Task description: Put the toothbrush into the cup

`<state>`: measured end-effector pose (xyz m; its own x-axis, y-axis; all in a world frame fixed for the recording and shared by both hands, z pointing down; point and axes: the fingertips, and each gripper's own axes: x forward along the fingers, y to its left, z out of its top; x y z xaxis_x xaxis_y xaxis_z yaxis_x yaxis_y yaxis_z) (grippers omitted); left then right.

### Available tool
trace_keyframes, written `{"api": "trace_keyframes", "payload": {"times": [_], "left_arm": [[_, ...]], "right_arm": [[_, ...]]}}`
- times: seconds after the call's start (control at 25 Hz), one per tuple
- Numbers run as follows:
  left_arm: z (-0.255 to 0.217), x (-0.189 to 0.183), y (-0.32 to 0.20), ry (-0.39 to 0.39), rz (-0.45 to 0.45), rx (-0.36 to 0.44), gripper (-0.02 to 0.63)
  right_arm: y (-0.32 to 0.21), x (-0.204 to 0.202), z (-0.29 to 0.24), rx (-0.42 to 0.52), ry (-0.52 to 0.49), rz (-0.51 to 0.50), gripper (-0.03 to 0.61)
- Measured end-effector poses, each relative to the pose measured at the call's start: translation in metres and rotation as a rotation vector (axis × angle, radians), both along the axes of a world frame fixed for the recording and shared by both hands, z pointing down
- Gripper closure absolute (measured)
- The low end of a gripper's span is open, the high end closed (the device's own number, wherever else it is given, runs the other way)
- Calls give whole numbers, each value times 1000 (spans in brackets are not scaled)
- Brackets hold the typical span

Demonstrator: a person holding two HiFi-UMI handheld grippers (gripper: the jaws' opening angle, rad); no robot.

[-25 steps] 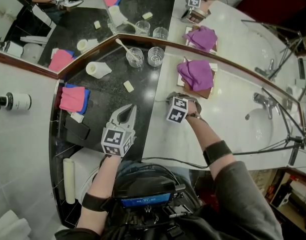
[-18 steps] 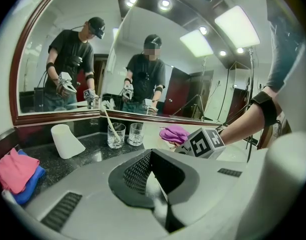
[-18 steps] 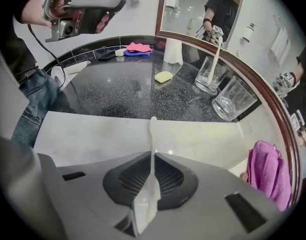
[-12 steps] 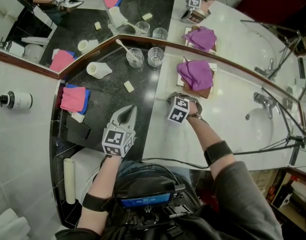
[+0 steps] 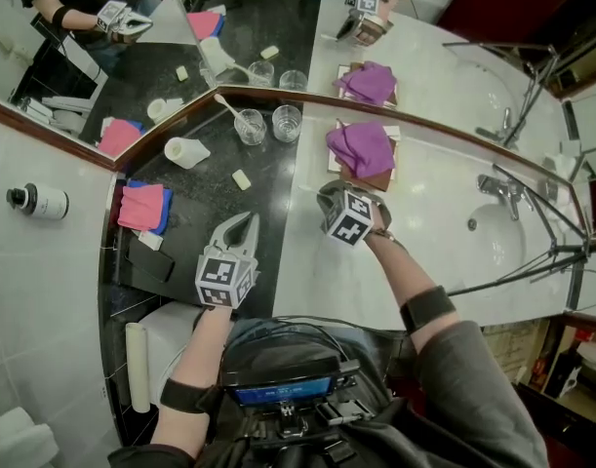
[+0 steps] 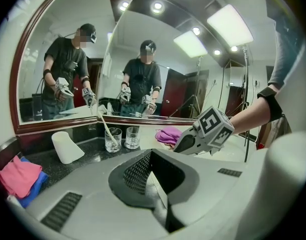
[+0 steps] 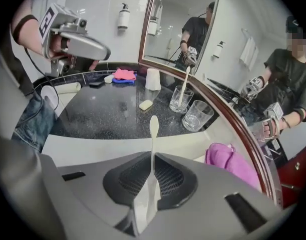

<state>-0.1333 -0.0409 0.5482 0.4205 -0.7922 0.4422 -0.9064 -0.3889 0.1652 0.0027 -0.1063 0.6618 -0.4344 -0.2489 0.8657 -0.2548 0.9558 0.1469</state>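
The right tool [image 5: 329,198] is closed on a white toothbrush [image 7: 153,149]. In the right gripper view the toothbrush is pinched between the 2 jaws, and its slim free end sticks out ahead of them. The tool is held above the white part of the desk [image 5: 307,271], just in front of a purple cloth [image 5: 361,149] that lies on a brown board. The toothbrush is clear of the desk and is not in any cup.

2 glass cups are set side by side at the back of the black part of the desk, close to the mirror [image 5: 132,57]. The empty cup [image 5: 286,122] is the nearer one to the purple cloth. The other cup [image 5: 249,125] holds a second toothbrush [image 5: 229,105], which leans out toward the mirror. Both cups are well apart from the right tool.

The left tool [image 5: 241,227] is closed with nothing between its jaws. It is held over the black part of the desk and is pointed toward the cups.

A white paper cup [image 5: 187,151] lies on its side left of the glass cups. A small pale soap bar [image 5: 241,179] lies between that cup and the left tool. A pink cloth [image 5: 141,206] is laid on a blue one at the desk's left edge. A tap [image 5: 495,188] is seen at the basin on the right.
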Motion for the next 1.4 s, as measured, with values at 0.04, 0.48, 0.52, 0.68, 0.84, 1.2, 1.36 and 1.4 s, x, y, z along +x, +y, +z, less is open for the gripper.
{"api": "trace_keyframes", "payload": {"times": [0.04, 0.48, 0.52, 0.68, 0.84, 1.2, 1.36, 1.4], "left_arm": [[-3, 1, 1, -3, 3, 3, 609], [-26, 19, 10, -13, 66, 27, 609], [-27, 22, 10, -12, 72, 29, 609], [-31, 31, 11, -12, 94, 37, 609], [-31, 42, 12, -13, 115, 37, 609], [-29, 72, 19, -15, 152, 32, 609], [-28, 81, 21, -18, 156, 26, 609], [-28, 82, 21, -21, 157, 25, 609]], "right_arm": [[-1, 1, -11, 11, -34, 26, 535], [8, 49, -111, 135, -362, 314, 535], [11, 56, -116, 147, -389, 340, 535], [20, 86, -137, 176, -534, 472, 535], [34, 119, -157, 220, -694, 595, 535], [68, 164, -161, 277, -800, 656, 535], [70, 168, -159, 272, -802, 659, 535], [70, 167, -159, 269, -803, 655, 535]]}}
